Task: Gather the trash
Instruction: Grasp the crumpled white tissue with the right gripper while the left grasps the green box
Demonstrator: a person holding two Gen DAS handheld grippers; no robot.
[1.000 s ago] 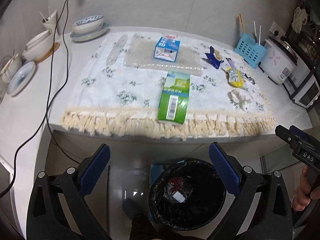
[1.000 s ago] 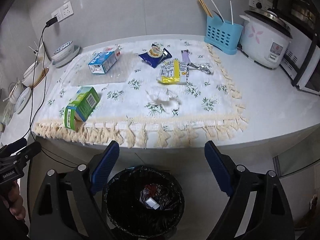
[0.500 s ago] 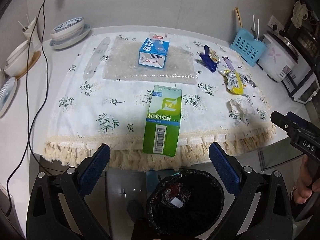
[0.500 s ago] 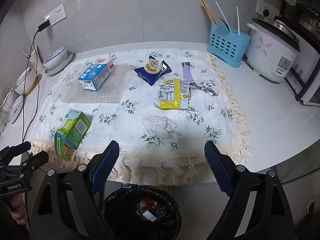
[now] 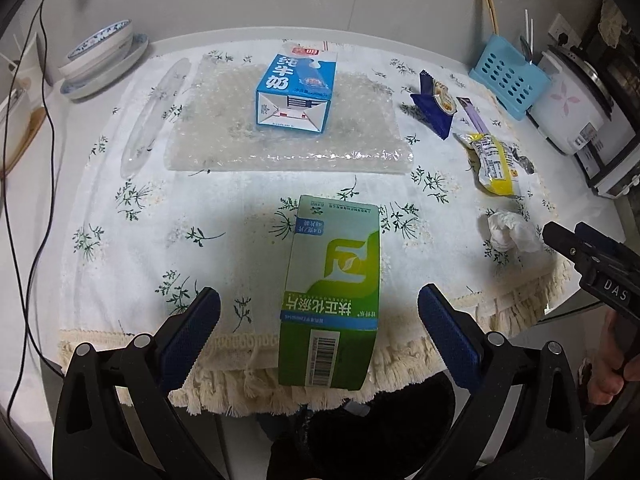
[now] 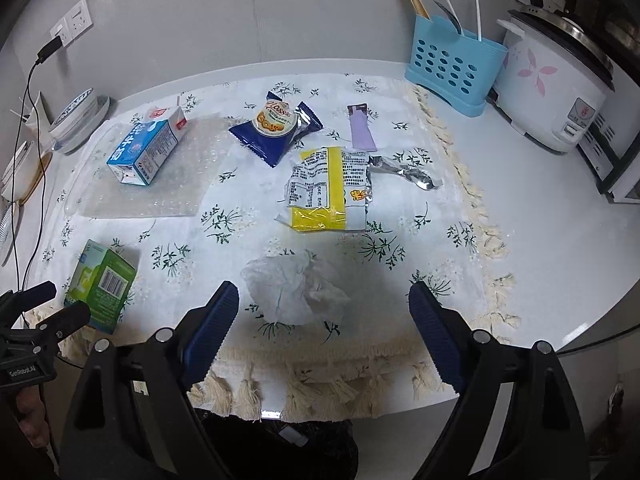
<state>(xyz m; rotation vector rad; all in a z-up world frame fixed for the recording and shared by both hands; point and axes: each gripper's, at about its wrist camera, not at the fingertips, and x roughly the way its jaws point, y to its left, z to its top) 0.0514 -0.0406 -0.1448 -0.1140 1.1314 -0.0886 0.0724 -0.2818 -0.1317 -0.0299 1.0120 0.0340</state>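
Observation:
A green carton (image 5: 334, 292) lies flat at the front fringe of the floral cloth, and my left gripper (image 5: 318, 326) hangs open above its near end, one pad on each side, apart from it. A crumpled white tissue (image 6: 296, 290) lies just beyond my right gripper (image 6: 323, 320), which is also open and holds nothing. Farther back lie a blue milk carton (image 5: 296, 94) on a bubble-wrap sheet (image 5: 280, 136), a dark blue snack wrapper (image 6: 276, 128), a yellow wrapper (image 6: 330, 190) and a purple sachet (image 6: 361, 128). The black-lined bin (image 6: 280, 452) sits below the counter edge.
Stacked bowls and plates (image 5: 102, 58) and a black cable (image 5: 24, 184) occupy the left of the counter. At the back right stand a blue utensil holder (image 6: 454, 66) and a white rice cooker (image 6: 554, 82). A long clear plastic strip (image 5: 154, 114) lies beside the bubble wrap.
Both grippers have moved forward from over the bin to over the counter's front edge. The green carton and the tissue now sit close under them. Both stayed open.

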